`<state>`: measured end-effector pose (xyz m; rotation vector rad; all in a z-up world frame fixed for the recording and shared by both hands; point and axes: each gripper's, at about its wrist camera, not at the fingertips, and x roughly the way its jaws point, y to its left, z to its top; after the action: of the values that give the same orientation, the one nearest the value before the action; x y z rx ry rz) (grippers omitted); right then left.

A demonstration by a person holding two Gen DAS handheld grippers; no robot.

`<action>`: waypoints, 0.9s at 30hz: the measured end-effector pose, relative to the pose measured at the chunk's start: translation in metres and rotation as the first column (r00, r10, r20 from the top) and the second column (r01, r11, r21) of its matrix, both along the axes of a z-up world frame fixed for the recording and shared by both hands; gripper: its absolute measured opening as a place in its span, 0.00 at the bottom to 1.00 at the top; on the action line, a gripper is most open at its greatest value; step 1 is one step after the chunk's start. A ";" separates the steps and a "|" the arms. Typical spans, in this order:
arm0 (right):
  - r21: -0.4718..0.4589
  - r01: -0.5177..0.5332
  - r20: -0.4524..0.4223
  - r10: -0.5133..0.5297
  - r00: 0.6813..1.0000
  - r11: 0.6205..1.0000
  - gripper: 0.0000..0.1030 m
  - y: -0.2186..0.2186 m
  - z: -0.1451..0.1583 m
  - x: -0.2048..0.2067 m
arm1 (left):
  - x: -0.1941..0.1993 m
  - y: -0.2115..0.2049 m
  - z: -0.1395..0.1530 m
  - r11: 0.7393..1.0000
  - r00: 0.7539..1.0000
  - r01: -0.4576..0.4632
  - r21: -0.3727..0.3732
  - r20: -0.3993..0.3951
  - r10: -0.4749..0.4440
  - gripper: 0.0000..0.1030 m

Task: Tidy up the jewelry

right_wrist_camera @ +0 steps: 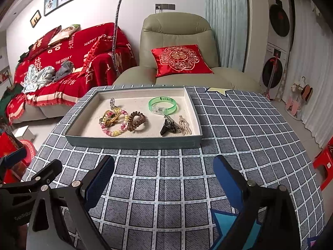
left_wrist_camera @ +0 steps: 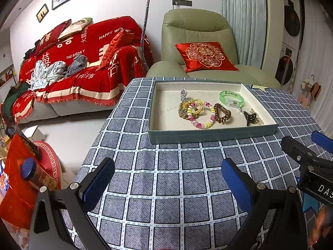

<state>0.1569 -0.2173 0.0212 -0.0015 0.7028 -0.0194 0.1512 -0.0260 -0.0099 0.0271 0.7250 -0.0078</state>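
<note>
Left wrist view: we see the left gripper (left_wrist_camera: 166, 179) at the bottom of the frame, its blue-padded fingers (left_wrist_camera: 97, 181) spread wide with nothing between them, above the checked tablecloth (left_wrist_camera: 166, 187). The grey-green tray (left_wrist_camera: 212, 135) sits in the upper centre, all jewelry inside it. The pink-and-yellow bead bracelet (left_wrist_camera: 205, 115) lies centre-left in the tray, overlapping a tangle of gold-coloured pieces (left_wrist_camera: 187, 108). A silver pendant (left_wrist_camera: 183, 94) sits just above that tangle. The brown coil hair tie (left_wrist_camera: 222, 112) lies just right of the bead bracelet. The green bangle (left_wrist_camera: 232, 99) is at the tray's upper right; a dark clip cluster (left_wrist_camera: 250, 117) is at its lower right. The right gripper (left_wrist_camera: 308, 158) enters at the right edge; its opening is not readable here.

Right wrist view: we see the right gripper (right_wrist_camera: 164, 177) at the bottom, fingers (right_wrist_camera: 226, 179) likewise wide apart and holding nothing. The tray (right_wrist_camera: 135, 142) is upper centre-left, with the bead bracelet (right_wrist_camera: 116, 125), hair tie (right_wrist_camera: 136, 121), green bangle (right_wrist_camera: 163, 104) and clip cluster (right_wrist_camera: 169, 127) inside. A green armchair (right_wrist_camera: 177, 31) with a red cushion (right_wrist_camera: 181, 59) stands behind the table.
</note>
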 end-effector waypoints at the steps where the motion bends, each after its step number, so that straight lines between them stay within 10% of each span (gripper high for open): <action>1: 0.001 -0.002 -0.001 0.002 1.000 1.000 0.94 0.000 0.000 0.000 | 0.000 0.000 0.000 1.000 1.000 0.001 0.001 0.000 -0.001 1.00; 27: 0.000 -0.005 0.001 0.005 1.000 1.000 0.94 0.004 0.001 0.001 | -0.001 -0.003 0.002 1.000 1.000 0.004 -0.008 -0.004 -0.004 1.00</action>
<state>0.1576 -0.2137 0.0219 -0.0029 0.7015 -0.0141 0.1502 -0.0292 -0.0075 0.0208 0.7288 -0.0145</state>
